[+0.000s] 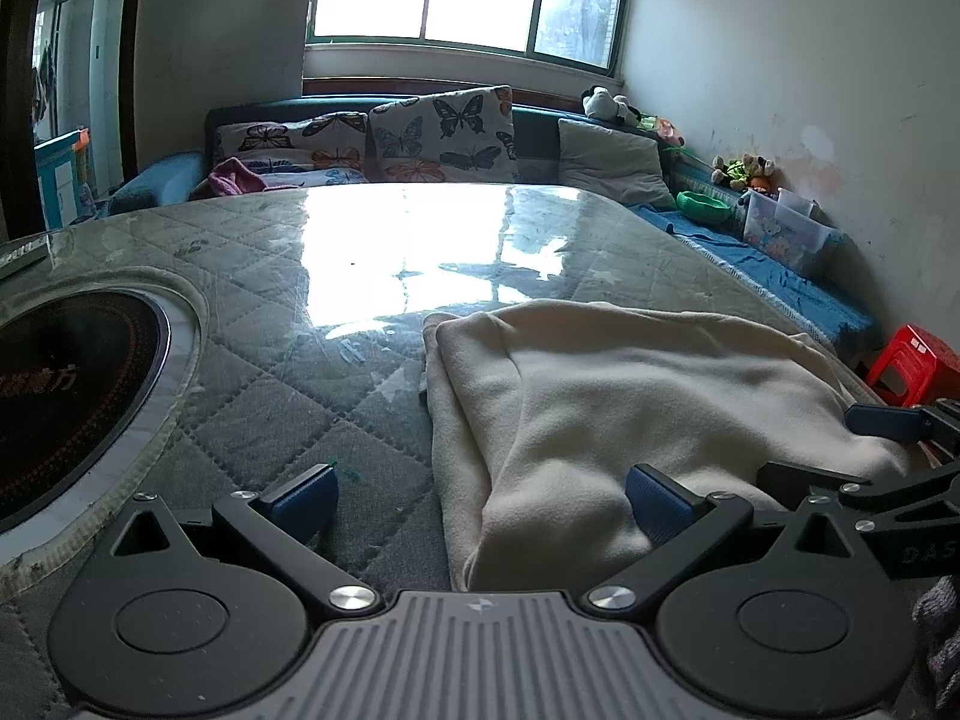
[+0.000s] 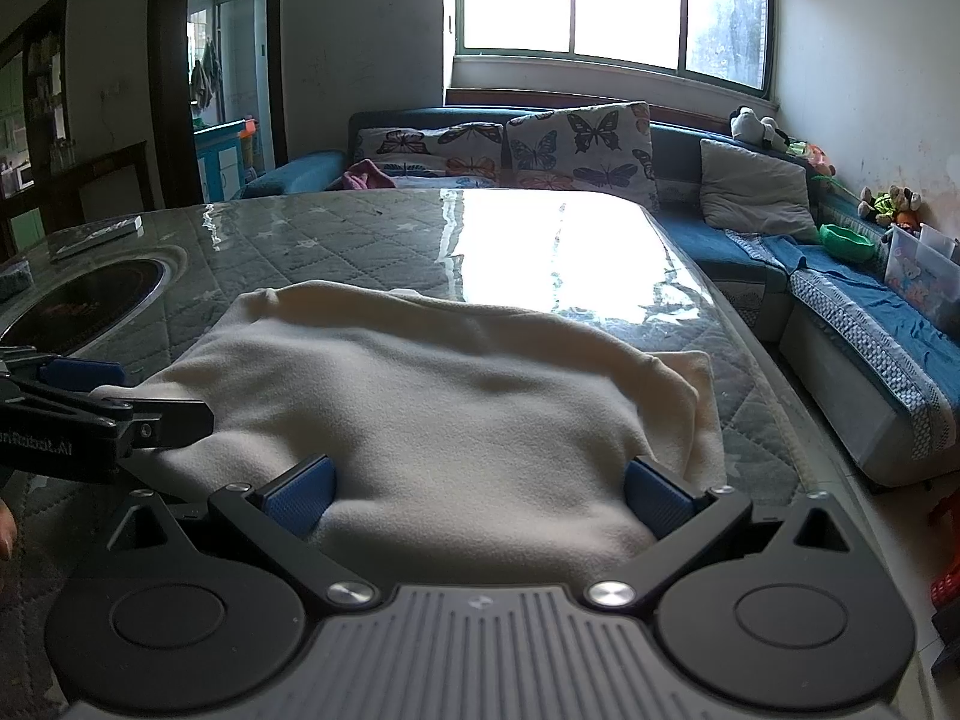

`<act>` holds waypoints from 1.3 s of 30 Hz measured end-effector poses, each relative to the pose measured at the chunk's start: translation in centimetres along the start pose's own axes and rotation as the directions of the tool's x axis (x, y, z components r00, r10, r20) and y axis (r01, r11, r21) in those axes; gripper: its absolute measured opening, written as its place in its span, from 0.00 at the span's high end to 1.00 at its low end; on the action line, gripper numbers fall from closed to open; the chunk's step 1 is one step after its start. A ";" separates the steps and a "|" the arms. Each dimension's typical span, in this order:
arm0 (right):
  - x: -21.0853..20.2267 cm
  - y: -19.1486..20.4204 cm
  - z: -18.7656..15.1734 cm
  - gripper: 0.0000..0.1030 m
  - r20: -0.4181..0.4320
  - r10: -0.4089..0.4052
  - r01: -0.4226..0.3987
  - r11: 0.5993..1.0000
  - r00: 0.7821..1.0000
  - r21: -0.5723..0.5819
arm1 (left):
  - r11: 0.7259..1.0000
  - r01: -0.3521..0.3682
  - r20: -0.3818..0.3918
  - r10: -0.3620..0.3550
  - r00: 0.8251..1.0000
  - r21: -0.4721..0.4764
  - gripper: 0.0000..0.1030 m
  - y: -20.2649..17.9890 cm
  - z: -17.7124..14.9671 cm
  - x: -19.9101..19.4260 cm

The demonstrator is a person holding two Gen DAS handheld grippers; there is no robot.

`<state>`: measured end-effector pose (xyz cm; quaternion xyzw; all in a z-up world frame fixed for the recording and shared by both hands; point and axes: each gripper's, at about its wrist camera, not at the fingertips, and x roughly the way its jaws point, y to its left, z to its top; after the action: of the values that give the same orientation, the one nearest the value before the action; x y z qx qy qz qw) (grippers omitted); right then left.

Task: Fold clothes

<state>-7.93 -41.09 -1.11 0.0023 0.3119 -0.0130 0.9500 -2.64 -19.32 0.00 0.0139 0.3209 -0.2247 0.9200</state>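
Observation:
A cream fleece garment (image 1: 630,402) lies folded on the quilted, glass-topped table (image 1: 288,276). My left gripper (image 1: 480,507) is open at the garment's near left corner, its right pad (image 1: 657,507) against the cloth and its left pad over the table. In the right wrist view the garment (image 2: 432,396) fills the middle. My right gripper (image 2: 480,498) is open, with the near edge of the cloth bulging between its pads. The left gripper's fingers (image 2: 84,375) show at the left of that view, and the right gripper's fingers (image 1: 888,423) at the right of the left wrist view.
A round black induction hob (image 1: 66,402) is set into the table at the left. A sofa with butterfly cushions (image 1: 444,135) stands behind the table. A blue-covered bench (image 2: 870,312) with toys and a plastic box runs along the right wall. A red stool (image 1: 912,366) stands at the right.

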 end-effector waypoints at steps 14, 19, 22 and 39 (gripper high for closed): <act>-0.3 0.1 0.3 0.00 -0.002 0.009 -0.009 1.000 1.000 -0.005 | 1.000 0.014 -0.031 -0.014 0.999 0.001 0.00 0.2 0.5 -0.1; -1.2 0.1 1.8 0.00 0.018 0.034 -0.033 0.999 0.999 -0.014 | 0.999 0.013 -0.084 -0.015 0.996 -0.031 0.00 0.7 1.5 -0.6; -1.5 0.2 2.8 0.00 0.026 0.040 -0.039 0.999 0.999 -0.022 | 0.999 -0.050 -0.063 0.049 0.997 -0.018 0.00 0.9 2.1 -1.4; 3.5 3.6 4.9 0.00 -0.032 -0.023 0.019 0.992 0.999 -0.126 | 0.993 -0.114 -0.115 0.115 0.987 0.021 0.00 2.8 2.8 -0.9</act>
<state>-2.13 -37.66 0.74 -0.0605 0.3280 -0.0033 0.9427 -0.46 -16.92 2.41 0.0521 0.3710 -0.1727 0.9110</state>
